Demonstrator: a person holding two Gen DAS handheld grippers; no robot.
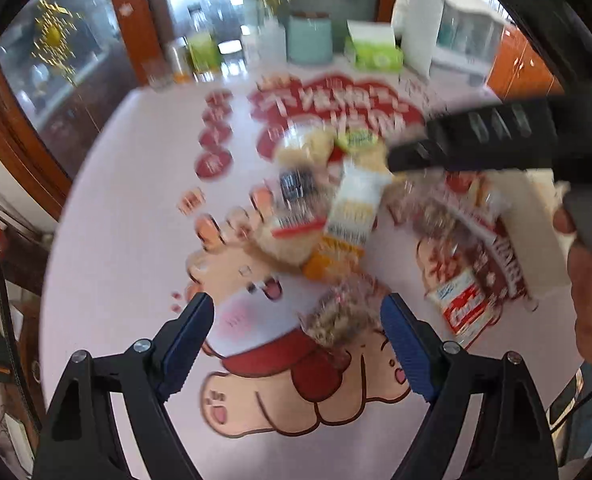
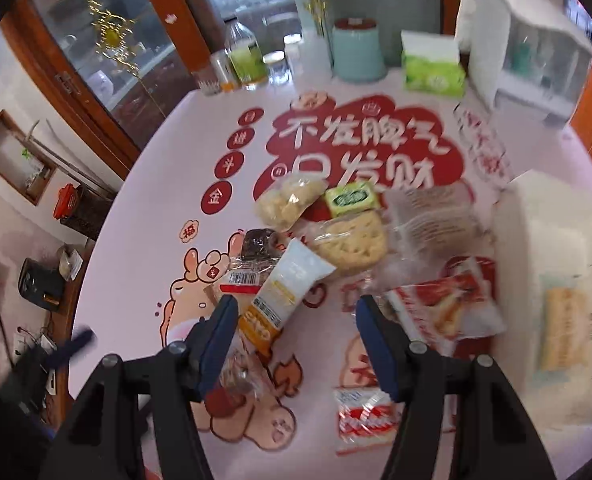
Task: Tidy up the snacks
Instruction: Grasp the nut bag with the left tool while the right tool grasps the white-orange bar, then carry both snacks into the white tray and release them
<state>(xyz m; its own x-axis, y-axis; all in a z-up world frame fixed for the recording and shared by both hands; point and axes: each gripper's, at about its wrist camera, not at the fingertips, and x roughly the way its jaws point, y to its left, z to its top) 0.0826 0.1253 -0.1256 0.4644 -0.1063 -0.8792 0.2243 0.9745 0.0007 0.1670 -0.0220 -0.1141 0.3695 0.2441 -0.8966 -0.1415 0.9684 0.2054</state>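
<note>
Nearest, both tongs hang wide open with nothing between their ribbed blue pads: the left gripper (image 1: 296, 344) over a crinkly clear packet of brownish bits (image 1: 345, 314), the right gripper (image 2: 294, 322) over an orange-and-white oat bar wrapper (image 2: 284, 292). Just beyond, the snacks lie heaped mid-table on a glossy pink tablecloth (image 2: 144, 208) printed with cartoon figures and red lettering: a clear bag of pale lotus-root slices (image 2: 349, 240), a green square sachet (image 2: 350, 199), a puffy bag of pale lumps (image 2: 284, 200), red-and-white wrappers (image 2: 365, 414). Right of them stands a white box (image 2: 555, 280). Farther back: a teal canister (image 2: 357, 50), green tissue pack (image 2: 431, 68), bottles.
</note>
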